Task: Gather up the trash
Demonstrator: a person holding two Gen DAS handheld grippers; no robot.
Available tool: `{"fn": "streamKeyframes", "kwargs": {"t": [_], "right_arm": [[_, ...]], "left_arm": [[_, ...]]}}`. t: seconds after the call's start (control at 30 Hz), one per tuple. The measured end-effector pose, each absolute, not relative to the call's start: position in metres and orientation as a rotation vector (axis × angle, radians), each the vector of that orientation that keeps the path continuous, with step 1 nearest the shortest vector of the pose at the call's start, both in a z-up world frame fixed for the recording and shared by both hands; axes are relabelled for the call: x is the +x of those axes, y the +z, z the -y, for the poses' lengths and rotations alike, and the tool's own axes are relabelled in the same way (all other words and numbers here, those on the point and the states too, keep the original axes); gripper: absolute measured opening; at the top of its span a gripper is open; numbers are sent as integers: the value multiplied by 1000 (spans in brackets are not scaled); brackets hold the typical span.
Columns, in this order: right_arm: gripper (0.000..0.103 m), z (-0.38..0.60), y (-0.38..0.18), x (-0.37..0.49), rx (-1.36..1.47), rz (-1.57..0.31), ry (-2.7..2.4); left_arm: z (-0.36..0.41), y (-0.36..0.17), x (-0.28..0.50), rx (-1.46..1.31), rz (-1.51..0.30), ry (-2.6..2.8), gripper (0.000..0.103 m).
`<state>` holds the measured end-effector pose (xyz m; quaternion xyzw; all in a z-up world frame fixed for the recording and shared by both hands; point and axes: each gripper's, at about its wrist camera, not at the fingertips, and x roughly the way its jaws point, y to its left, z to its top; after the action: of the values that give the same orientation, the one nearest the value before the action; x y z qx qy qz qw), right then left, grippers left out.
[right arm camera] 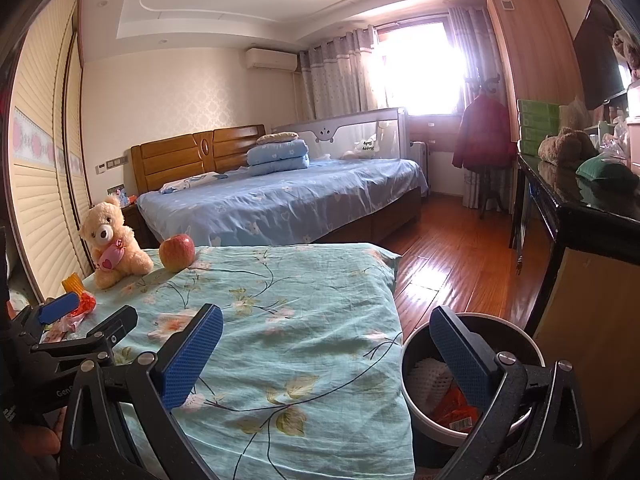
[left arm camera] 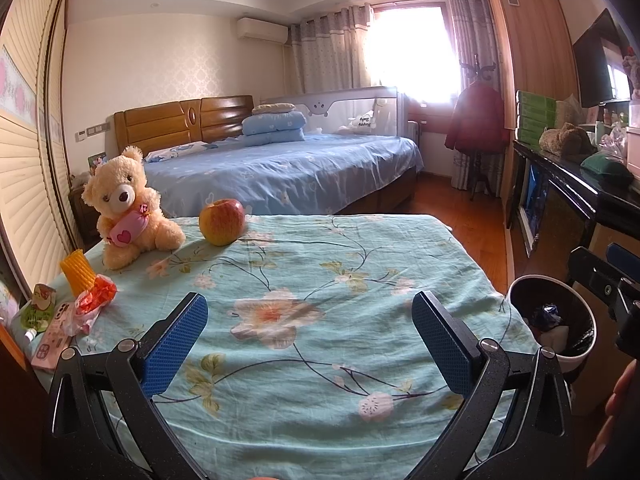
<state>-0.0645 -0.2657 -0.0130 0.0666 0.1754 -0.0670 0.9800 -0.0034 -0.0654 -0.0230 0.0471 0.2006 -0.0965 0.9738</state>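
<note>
Orange wrapper [left arm camera: 96, 294] awaits collection on our worktop [left arm camera: 320, 280].
Both tongs [left arm camera: 310, 340] [right arm camera: 326, 354] gape empty; we judge it light, crinkly; pinch its bunched middle.

A: Cloth on the table?
B: Turquoise cotton tablecloth [left arm camera: 360, 248], printed with pink blossoms, olive leaves and dark stems.

A: Items on it?
B: Cream plush teddy bear [left arm camera: 124, 208] holding a pink heart-marked cushion; red-and-yellow apple [left arm camera: 221, 222]; orange-red crinkled wrapper [left arm camera: 96, 298]; yellow ridged cone [left arm camera: 78, 272].

A: Gripper pads?
B: Blue, dimpled, on black arms: left gripper [left arm camera: 310, 344], right gripper [right arm camera: 326, 364].
</note>
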Motion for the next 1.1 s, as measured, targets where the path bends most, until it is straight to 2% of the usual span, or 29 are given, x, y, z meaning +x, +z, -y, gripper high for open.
{"fn": "streamKeyframes", "kwargs": {"t": [1.1], "right_arm": [[103,265,-12,-64,129,-355,-136]], "left_arm": [[65,-23,1,99,-416,-218,103]]}}
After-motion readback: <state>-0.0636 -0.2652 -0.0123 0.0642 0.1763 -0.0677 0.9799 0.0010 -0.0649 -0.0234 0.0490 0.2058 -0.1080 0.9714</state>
